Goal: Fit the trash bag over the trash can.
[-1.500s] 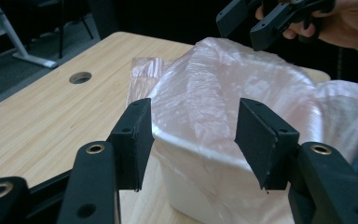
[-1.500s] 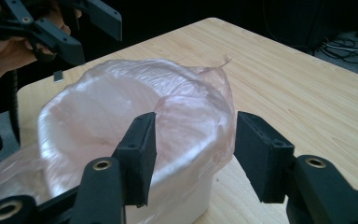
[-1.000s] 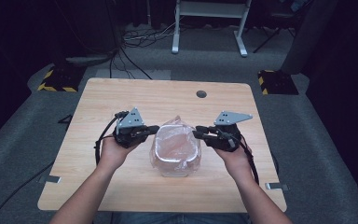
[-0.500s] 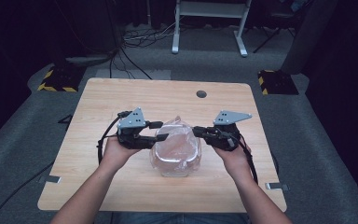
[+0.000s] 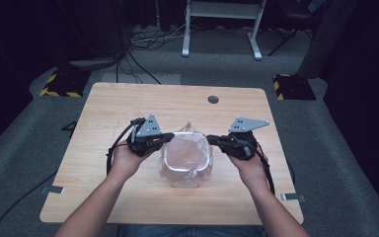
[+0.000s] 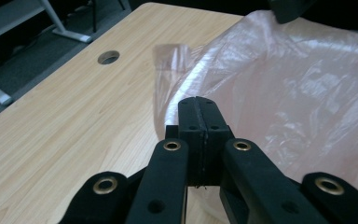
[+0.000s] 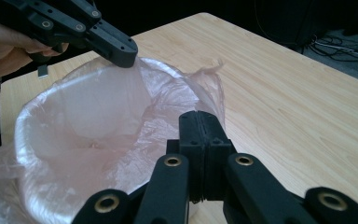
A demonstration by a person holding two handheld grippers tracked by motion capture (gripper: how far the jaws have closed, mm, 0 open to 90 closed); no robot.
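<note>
Jaws clenched both sides, both having just been closing; whether film is nipped between pads cannot tell. Wooden table (image 5: 128,106): bare, round cable hole (image 5: 213,99) near far edge, no readable writing. Clear container (image 5: 186,158) lined with thin plastic bag (image 6: 307,93), at table middle, nearer near edge. Left gripper (image 5: 170,137) at its left rim, right gripper (image 5: 211,140) at right rim. Cables trail from both toward near edge.

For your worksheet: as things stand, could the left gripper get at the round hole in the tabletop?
Probably yes: the left gripper sits at the bag-lined bowl, and bare table lies between it and the hole.
</note>
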